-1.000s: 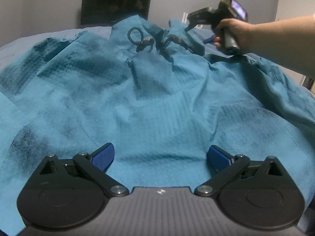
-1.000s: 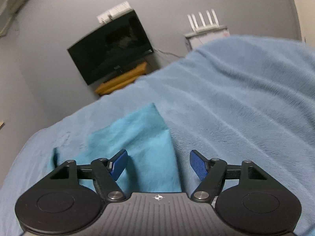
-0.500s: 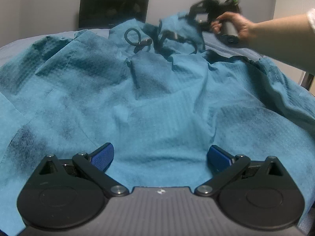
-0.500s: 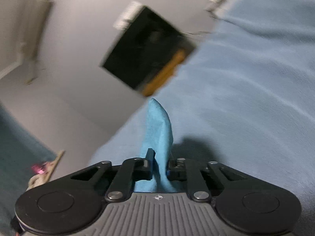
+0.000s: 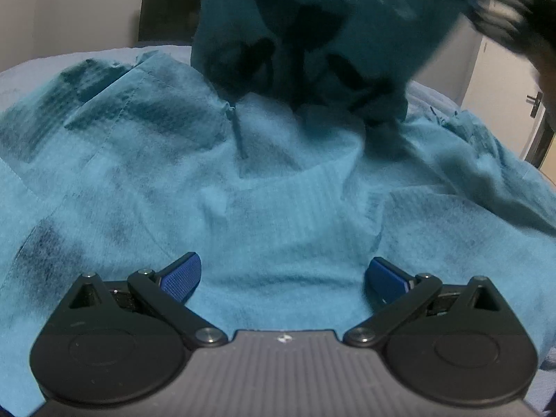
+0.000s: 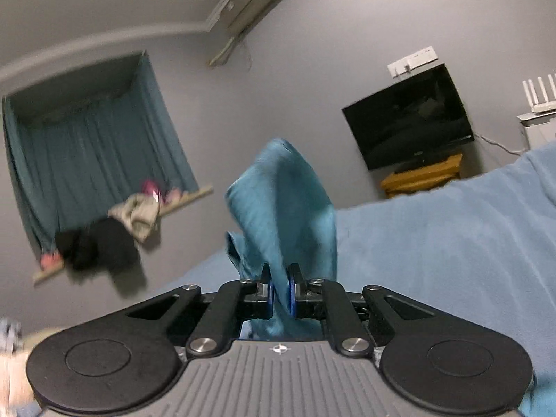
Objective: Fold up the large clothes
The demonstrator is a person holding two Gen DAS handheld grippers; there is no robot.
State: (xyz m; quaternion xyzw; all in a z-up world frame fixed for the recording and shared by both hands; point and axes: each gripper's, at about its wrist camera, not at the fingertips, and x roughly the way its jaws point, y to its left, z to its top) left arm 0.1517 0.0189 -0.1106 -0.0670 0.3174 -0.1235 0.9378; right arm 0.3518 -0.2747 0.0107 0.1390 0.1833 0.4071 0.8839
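Note:
A large teal garment [image 5: 278, 191] with a zip at the neck lies spread over the bed. My left gripper [image 5: 283, 267] hovers just above its near part, open, with nothing between the blue pads. The garment's far part [image 5: 312, 34] is pulled up high and hangs in dark folds, blurred by motion. In the right wrist view my right gripper [image 6: 281, 292] is shut on a bunched edge of the teal cloth [image 6: 281, 201], which sticks up beyond the fingers and is held up above the bed.
A light blue blanket [image 6: 451, 243] covers the bed. A black TV [image 6: 410, 118] hangs on the grey wall over a yellow shelf. A curtained window [image 6: 93, 146] has clothes piled on its sill [image 6: 104, 236]. A door [image 5: 504, 104] stands at the right.
My right gripper shut on the garment's far edge, then swung up and toward the left gripper, dragging that part high. The left gripper stayed where it was, open.

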